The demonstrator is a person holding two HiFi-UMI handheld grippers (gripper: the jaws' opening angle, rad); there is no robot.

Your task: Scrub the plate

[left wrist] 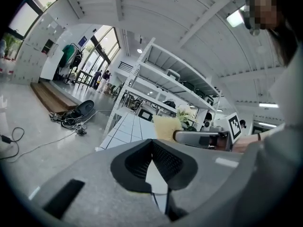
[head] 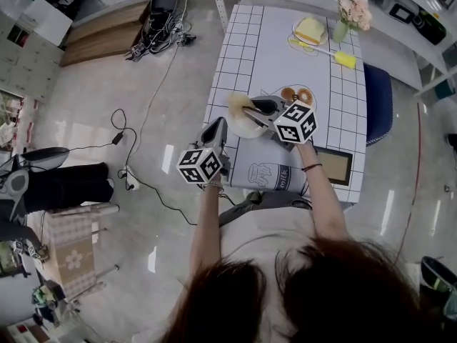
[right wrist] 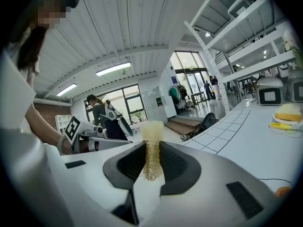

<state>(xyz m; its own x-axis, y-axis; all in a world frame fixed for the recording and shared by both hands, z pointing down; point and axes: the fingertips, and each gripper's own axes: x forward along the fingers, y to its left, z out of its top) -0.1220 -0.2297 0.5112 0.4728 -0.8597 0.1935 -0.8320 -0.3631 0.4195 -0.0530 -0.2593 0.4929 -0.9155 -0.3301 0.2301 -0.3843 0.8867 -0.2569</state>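
Nearest the person, the left gripper (head: 220, 130) is held low over the table's near edge. Its jaws are pressed together on the rim of the white plate (head: 244, 127), judged to be steadying it and presenting its face for scrubbing. Just beyond, the right gripper (head: 251, 106) is angled in from the right, and a yellow scrubbing sponge (head: 238, 102) is pinched between its jaws. The sponge is set at the plate's far edge and appears to touch it. The plate seems to be lifted off the gridded table (head: 285, 48) rather than laid flat. Farther off, a vase of flowers (head: 353, 9) is seen, well apart.
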